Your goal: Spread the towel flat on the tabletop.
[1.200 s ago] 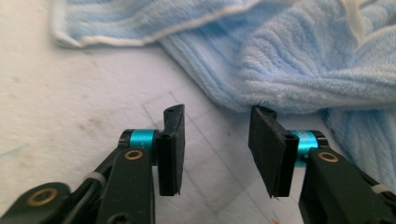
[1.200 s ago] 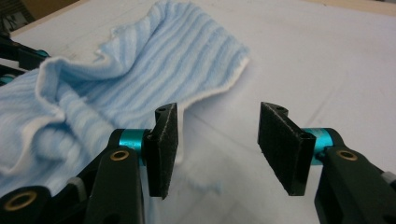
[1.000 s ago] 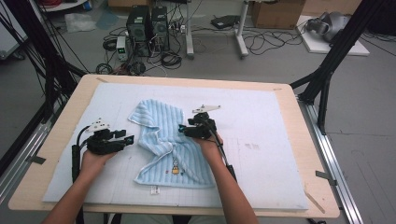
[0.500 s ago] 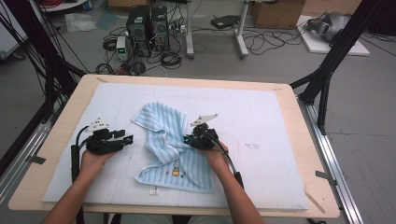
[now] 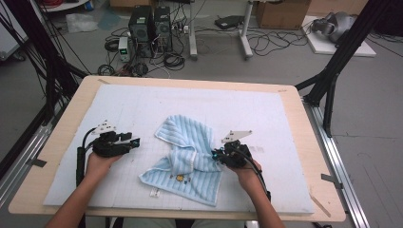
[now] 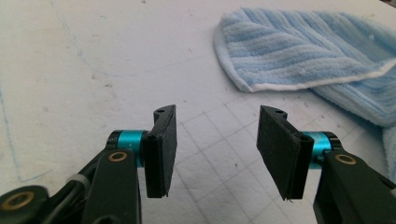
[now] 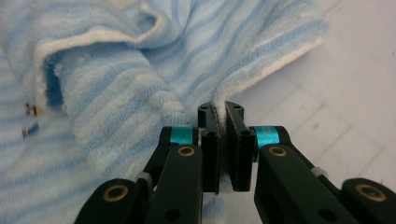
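Towel [image 5: 187,159] on mat [image 5: 294,118], mat on table [image 5: 311,156] — towel roughly mid-mat, toward person's side. Right gripper [image 5: 217,156] at towel's right edge, fingers [image 7: 208,140] either side of towel hem; bulk of towel beyond and left of fingertips. Left gripper [image 5: 135,141] left of towel, well apart — bare mat between its fingers [image 6: 161,149], towel corner [image 6: 233,56] ahead and right of them. Floor clutter behind table's far edge.

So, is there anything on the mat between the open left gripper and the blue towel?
Nothing visible. The left gripper has only bare white mat before the striped blue towel, whose folded corner lies ahead. The right gripper is shut on the towel's edge.
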